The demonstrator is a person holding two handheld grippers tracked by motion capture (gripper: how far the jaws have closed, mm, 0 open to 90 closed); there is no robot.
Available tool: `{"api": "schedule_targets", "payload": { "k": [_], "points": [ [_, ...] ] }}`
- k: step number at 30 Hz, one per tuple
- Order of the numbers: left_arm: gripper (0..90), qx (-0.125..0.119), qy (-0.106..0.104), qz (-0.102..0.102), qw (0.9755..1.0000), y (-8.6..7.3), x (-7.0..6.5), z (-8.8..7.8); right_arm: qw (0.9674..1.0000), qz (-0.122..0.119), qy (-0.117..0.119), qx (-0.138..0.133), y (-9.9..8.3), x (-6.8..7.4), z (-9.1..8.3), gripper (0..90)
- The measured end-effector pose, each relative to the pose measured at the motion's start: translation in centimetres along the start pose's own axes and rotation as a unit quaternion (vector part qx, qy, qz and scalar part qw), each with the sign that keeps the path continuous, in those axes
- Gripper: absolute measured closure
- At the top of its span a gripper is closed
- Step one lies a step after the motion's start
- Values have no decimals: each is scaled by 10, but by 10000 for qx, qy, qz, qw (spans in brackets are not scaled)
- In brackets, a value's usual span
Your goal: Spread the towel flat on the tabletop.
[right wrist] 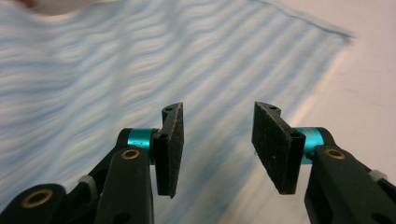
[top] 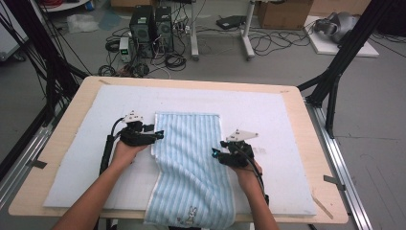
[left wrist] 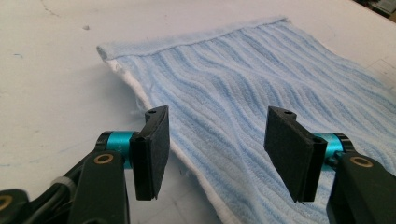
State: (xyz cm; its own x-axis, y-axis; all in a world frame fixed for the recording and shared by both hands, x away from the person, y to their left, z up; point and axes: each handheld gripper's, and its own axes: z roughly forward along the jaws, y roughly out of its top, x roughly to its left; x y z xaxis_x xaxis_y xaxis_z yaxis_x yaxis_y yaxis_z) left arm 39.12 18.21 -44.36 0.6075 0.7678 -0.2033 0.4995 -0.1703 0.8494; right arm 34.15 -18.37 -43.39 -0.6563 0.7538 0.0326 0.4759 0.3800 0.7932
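The left hand-held gripper [top: 158, 134] stands with its jaws well apart and nothing between the black pads [left wrist: 154, 154]; in the left gripper view they hang just above the left edge of the light blue striped terry towel [top: 191, 163], not pressing on it. The right hand-held gripper [top: 216, 153] is also open, its jaws parted over the towel's right edge, with no cloth caught between them.

The towel lies flat and lengthwise on the white foam mat [top: 277, 120] that covers the wooden desk [top: 316, 143]; its near end hangs over the desk's front edge. Nothing lies between either gripper and the cloth.

Both forearms come in from the near side. The left hand [top: 125, 152] holds its gripper pointing right towards the towel, and the right hand [top: 248, 175] points its gripper left.
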Motion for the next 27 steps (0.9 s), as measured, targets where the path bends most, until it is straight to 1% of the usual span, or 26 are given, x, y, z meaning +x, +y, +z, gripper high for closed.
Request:
{"api": "schedule_targets", "payload": {
  "k": [1, 3, 4, 5, 6, 7, 8, 9, 10, 12, 13, 14, 15, 16, 17, 18, 19, 21, 22, 23, 24, 25, 26, 27],
  "points": [
    [410, -9, -5, -21, 10000, 1, 0, 0, 9999, 33, -103, 56, 2, -4, 4, 520],
    [410, -1, 30, -25, 10000, 3, 1, 1, 9993, 257, -215, 146, 7, -14, 16, 500],
    [410, -4, 61, -32, 10000, 4, 2, 2, 9988, 367, -276, 154, 10, -17, 21, 497],
    [410, 13, 81, -48, 10000, 5, 4, 2, 9986, 424, -298, 133, 12, -19, 27, 480],
    [410, 1, 123, -74, 9999, 5, 4, 2, 9977, 513, -387, 197, 14, -20, 32, 480],
    [410, 37, 148, -72, 9999, 5, 6, 2, 9966, 616, -478, 279, 15, -20, 37, 498],
    [410, 57, 174, -106, 9998, 4, 6, 3, 9956, 660, -554, 360, 16, -20, 42, 514],
    [410, 75, 170, -128, 9997, 4, 6, 3, 9953, 644, -643, 336, 16, -19, 44, 573],
    [410, 101, 181, -109, 9997, 4, 7, 4, 9954, 607, -664, 320, 16, -19, 44, 672],
    [410, 102, 205, -77, 9997, 4, 6, 4, 9957, 550, -638, 377, 17, -19, 42, 841],
    [411, 97, 215, -83, 9997, 4, 6, 4, 9956, 472, -687, 439, 17, -18, 40, 847],
    [411, 100, 222, -82, 9997, 5, 6, 4, 9944, 425, -823, 506, 17, -18, 38, 852],
    [411, 111, 224, -75, 9997, 6, 5, 4, 9931, 380, -949, 568, 17, -19, 35, 852],
    [411, 106, 230, -58, 9997, 6, 5, 5, 9922, 447, -991, 605, 15, -21, 32, 848],
    [411, 108, 216, -47, 9997, 6, 3, 6, 9923, 523, -955, 584, 13, -24, 30, 820],
    [411, 132, 202, -22, 9997, 7, 2, 7, 9925, 584, -922, 551, 12, -25, 27, 767],
    [411, 116, 198, -10, 9997, 7, 1, 9, 9931, 608, -898, 455, 11, -26, 25, 714],
    [411, 56, 239, -2, 9997, 7, 0, 13, 9942, 624, -832, 264, 9, -28, 19, 657],
    [411, 150, 244, -17, 9996, 9, 2, 16, 9941, 646, -848, 185, 9, -30, 17, 637],
    [410, 180, 285, -8, 9994, 11, 3, 19, 9939, 686, -859, 116, 9, -31, 15, 618],
    [410, 146, 299, -36, 9994, 13, 3, 20, 9936, 748, -844, 44, 9, -33, 12, 598],
    [410, 168, 309, -68, 9994, 16, 5, 23, 9933, 762, -873, 10, 8, -34, 11, 583],
    [410, 163, 352, -52, 9992, 18, 5, 26, 9929, 773, -901, -19, 8, -35, 10, 577],
    [410, 212, 374, -87, 9990, 20, 5, 29, 9928, 793, -893, -35, 8, -37, 9, 571]
  ]
}}
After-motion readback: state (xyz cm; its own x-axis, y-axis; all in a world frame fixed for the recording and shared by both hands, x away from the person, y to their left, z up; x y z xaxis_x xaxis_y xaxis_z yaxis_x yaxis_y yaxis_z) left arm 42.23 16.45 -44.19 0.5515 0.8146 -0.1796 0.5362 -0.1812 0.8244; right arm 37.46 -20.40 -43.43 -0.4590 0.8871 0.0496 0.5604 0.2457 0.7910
